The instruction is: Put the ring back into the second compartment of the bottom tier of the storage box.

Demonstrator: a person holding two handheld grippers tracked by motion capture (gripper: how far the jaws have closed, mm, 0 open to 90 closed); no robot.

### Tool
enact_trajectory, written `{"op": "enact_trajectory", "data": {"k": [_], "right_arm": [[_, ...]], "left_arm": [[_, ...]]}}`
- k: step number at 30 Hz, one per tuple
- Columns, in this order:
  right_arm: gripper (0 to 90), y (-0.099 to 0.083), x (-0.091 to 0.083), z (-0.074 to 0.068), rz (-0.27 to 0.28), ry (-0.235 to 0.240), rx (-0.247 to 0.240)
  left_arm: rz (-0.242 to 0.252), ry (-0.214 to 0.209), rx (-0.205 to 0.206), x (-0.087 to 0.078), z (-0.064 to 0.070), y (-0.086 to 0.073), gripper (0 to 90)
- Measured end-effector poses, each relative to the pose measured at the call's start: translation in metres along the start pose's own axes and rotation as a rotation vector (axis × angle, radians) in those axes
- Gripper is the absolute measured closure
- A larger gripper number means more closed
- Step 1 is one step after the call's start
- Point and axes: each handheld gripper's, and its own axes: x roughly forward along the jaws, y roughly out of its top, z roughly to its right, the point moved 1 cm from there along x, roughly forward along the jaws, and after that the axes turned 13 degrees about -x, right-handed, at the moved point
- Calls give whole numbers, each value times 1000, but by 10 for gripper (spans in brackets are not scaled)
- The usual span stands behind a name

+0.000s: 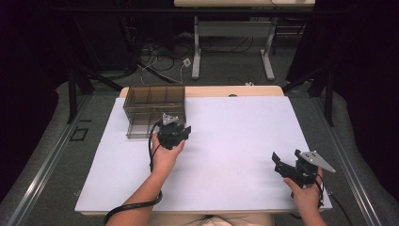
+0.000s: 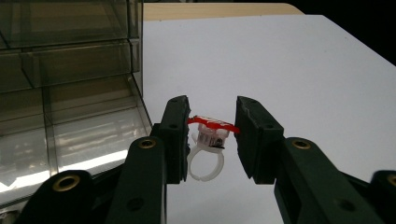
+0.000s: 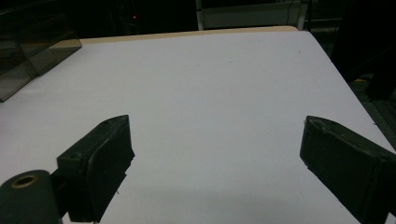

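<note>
Black fingers (image 2: 175, 135), brass-rimmed screw holes, trailing cables.

I count one toy ring (image 2: 205, 154), one smoky drawer cabinet (image 1: 153, 109), two tongs, one white table (image 1: 235, 141).

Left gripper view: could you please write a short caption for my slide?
Left hand-held gripper holding a white ring with a red top beside a smoky clear drawer box.

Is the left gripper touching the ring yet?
Touching. The left gripper view shows the left gripper with both jaws pressed against the ring at its red top.
</note>
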Motion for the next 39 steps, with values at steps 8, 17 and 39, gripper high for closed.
{"op": "enact_trajectory", "data": {"k": [8, 17, 39], "right_arm": [[89, 0, 0, 0, 1, 5, 1], [92, 0, 1, -1, -3, 1, 3], [93, 1, 0, -1, 0, 6, 3]], "left_arm": [[31, 20, 12, -2, 0, 3, 652], [64, 35, 21, -7, 0, 8, 656], [87, 57, -14, -14, -11, 21, 672]]}}
